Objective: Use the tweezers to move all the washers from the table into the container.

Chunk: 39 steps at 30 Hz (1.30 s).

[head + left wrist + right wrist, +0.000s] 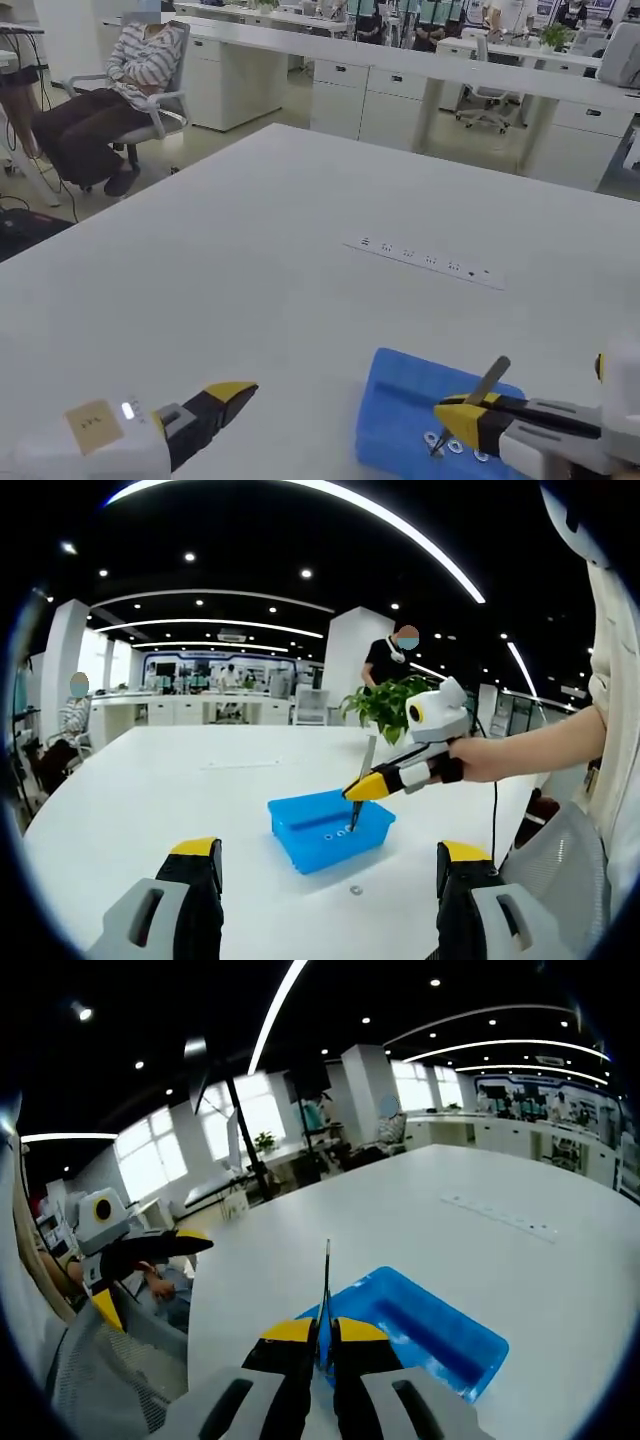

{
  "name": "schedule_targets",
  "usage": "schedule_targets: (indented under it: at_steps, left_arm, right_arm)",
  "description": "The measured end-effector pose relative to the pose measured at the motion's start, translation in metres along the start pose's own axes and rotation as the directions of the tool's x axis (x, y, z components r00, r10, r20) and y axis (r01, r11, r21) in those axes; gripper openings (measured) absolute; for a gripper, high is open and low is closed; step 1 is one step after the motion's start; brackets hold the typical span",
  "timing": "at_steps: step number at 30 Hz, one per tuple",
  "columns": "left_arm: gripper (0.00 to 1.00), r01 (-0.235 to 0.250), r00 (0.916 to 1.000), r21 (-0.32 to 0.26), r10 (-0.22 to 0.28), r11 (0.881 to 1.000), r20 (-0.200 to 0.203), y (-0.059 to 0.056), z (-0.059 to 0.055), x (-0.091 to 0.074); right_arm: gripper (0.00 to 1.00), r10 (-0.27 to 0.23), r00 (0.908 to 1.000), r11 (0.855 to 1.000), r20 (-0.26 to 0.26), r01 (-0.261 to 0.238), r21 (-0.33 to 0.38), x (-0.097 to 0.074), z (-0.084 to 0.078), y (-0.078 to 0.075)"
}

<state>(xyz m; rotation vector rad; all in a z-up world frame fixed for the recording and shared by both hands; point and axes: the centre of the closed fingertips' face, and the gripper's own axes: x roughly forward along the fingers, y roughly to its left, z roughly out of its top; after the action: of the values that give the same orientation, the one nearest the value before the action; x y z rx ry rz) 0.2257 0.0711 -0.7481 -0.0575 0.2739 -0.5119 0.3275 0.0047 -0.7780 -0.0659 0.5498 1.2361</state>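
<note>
A blue container (395, 400) stands on the white table near the front edge, with a few washers (455, 446) lying in it. My right gripper (455, 410) is shut on metal tweezers (487, 383), whose tips point down into the container among the washers. In the right gripper view the tweezers (326, 1280) stick out between the shut jaws (325, 1335) over the container (440, 1335). My left gripper (330, 865) hangs open and holds nothing, just short of the container (320, 842). One washer (355, 889) lies on the table in front of it.
A flush power strip (425, 260) is set into the table (250, 250) beyond the container. A person sits in a chair (130, 90) off the far left corner. A potted plant (385, 705) and a standing person (390, 660) are behind the table.
</note>
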Motion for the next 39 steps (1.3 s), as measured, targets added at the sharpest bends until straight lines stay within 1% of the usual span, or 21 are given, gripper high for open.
schedule_targets:
  at_steps: [5, 8, 16, 25, 30, 34, 39]
  left_arm:
    - [0.9, 0.0, 1.0, 0.0, 0.0, 1.0, 0.001, 0.0, 0.0, 0.0]
    - [0.9, -0.002, 1.0, -0.001, 0.002, 1.0, 0.002, 0.001, 0.0, -0.001]
    - [0.9, -0.004, 1.0, -0.005, 0.004, 1.0, 0.006, 0.001, 0.001, -0.001]
    - [0.9, -0.001, 1.0, -0.006, 0.001, 1.0, 0.006, 0.001, 0.001, 0.0]
    - [0.9, 0.002, 1.0, -0.007, -0.002, 1.0, 0.006, 0.001, 0.001, 0.0]
    - [0.9, 0.002, 1.0, -0.006, -0.002, 1.0, 0.004, 0.001, 0.0, 0.0]
    - [0.9, 0.003, 1.0, -0.012, -0.003, 1.0, 0.003, 0.002, 0.0, 0.0]
  right_arm:
    - [0.03, -0.009, 1.0, 1.0, -0.002, 0.009, 0.015, 0.008, 0.002, -0.012]
    - [0.03, -0.017, 0.9999, 0.999, 0.0, 0.017, 0.043, 0.013, 0.004, -0.018]
    - [0.03, -0.031, 0.9994, 0.996, -0.018, 0.032, 0.08, 0.025, 0.0, -0.033]
    - [0.03, -0.044, 0.998, 0.994, -0.046, 0.048, 0.101, 0.041, -0.007, -0.043]
    - [0.03, -0.038, 0.996, 0.993, -0.081, 0.047, 0.11, 0.051, -0.016, -0.049]
    - [0.03, -0.037, 0.9948, 0.992, -0.095, 0.047, 0.113, 0.055, -0.021, -0.051]
    - [0.03, -0.038, 0.9926, 0.995, -0.115, 0.048, 0.087, 0.059, -0.025, -0.049]
